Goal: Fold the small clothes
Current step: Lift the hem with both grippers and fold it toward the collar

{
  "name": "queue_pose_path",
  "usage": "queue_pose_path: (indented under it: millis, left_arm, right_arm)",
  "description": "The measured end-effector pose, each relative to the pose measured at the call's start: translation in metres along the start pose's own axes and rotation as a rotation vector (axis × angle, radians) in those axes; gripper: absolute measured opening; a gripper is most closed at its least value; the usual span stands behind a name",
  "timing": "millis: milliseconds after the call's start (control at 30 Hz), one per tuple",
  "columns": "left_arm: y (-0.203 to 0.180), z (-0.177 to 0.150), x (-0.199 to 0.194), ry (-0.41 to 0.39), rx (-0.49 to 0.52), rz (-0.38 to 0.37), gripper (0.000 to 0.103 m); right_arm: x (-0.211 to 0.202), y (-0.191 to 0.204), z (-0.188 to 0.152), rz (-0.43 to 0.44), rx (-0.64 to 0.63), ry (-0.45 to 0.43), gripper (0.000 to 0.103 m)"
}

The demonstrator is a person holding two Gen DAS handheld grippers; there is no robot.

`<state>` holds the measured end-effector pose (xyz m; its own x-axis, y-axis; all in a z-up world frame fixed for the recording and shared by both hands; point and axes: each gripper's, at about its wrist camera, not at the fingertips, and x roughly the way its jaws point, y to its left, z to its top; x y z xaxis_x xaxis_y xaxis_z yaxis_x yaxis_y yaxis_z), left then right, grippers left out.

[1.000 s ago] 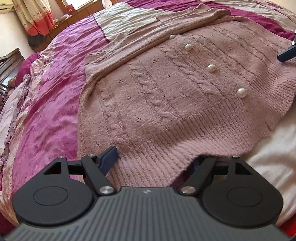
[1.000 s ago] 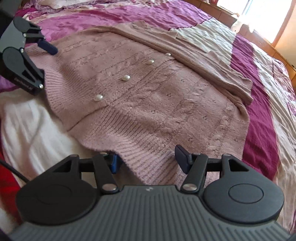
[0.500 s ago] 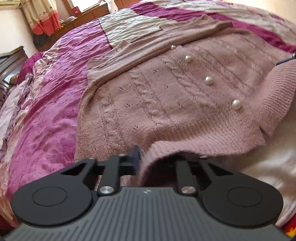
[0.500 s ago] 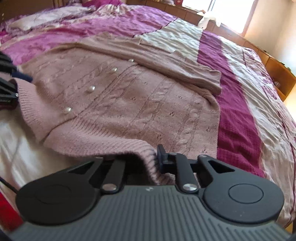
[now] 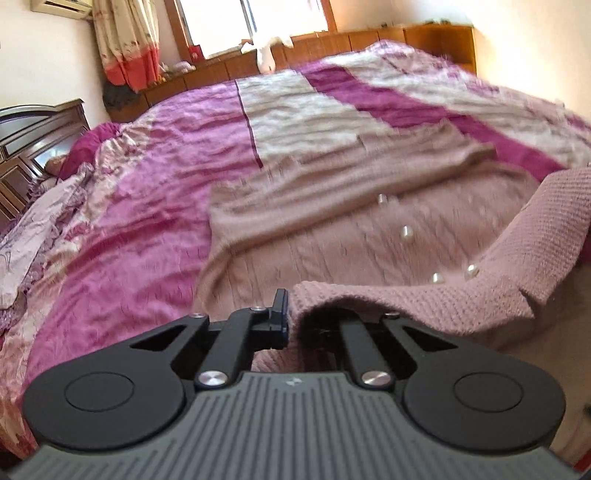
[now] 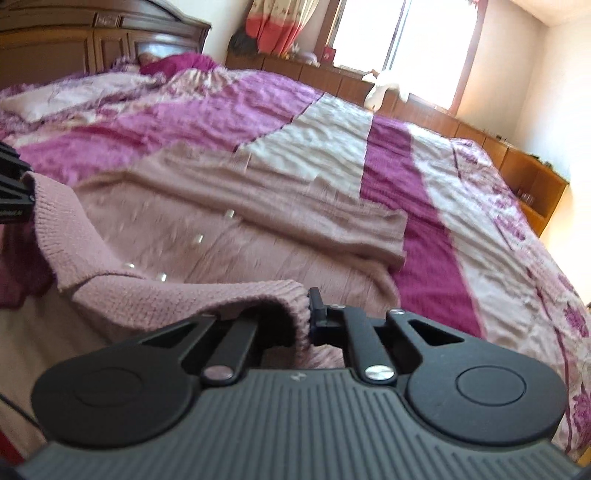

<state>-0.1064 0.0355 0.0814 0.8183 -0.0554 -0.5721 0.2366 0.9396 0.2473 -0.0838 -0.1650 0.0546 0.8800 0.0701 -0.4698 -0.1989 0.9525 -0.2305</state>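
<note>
Ahead of my black fingers lies a dusty-pink cable-knit cardigan with pearly white buttons, on a magenta-and-cream striped bedspread.

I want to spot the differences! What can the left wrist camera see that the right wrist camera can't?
Only the left wrist view shows the air conditioner on the wall. Only the right wrist view shows the wooden headboard in full and the other hand-held gripper at its edge. Both show the pink cardigan, its hem pinched in each camera's own hand-held gripper, the striped bedspread and the window.
</note>
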Motion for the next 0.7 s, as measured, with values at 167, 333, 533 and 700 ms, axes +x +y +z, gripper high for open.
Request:
queue_pose_path:
  millis: [167,333,533,700]
  left_arm:
    - [0.008,0.026,0.009,-0.042,-0.03,0.023,0.006]
    - [0.018,0.054,0.022,-0.089,-0.06,0.055,0.006]
    - [0.027,0.097,0.042,-0.146,-0.063,0.094,0.006]
    - [0.035,0.137,0.072,-0.183,-0.075,0.122,0.006]
  right_arm:
    - [0.011,-0.009,0.02,-0.034,-0.015,-0.042,0.008]
    - [0.024,-0.02,0.042,-0.071,-0.014,-0.095,0.008]
    - [0.05,-0.032,0.078,-0.108,0.001,-0.162,0.008]
    - [0.078,-0.037,0.107,-0.155,-0.035,-0.201,0.008]
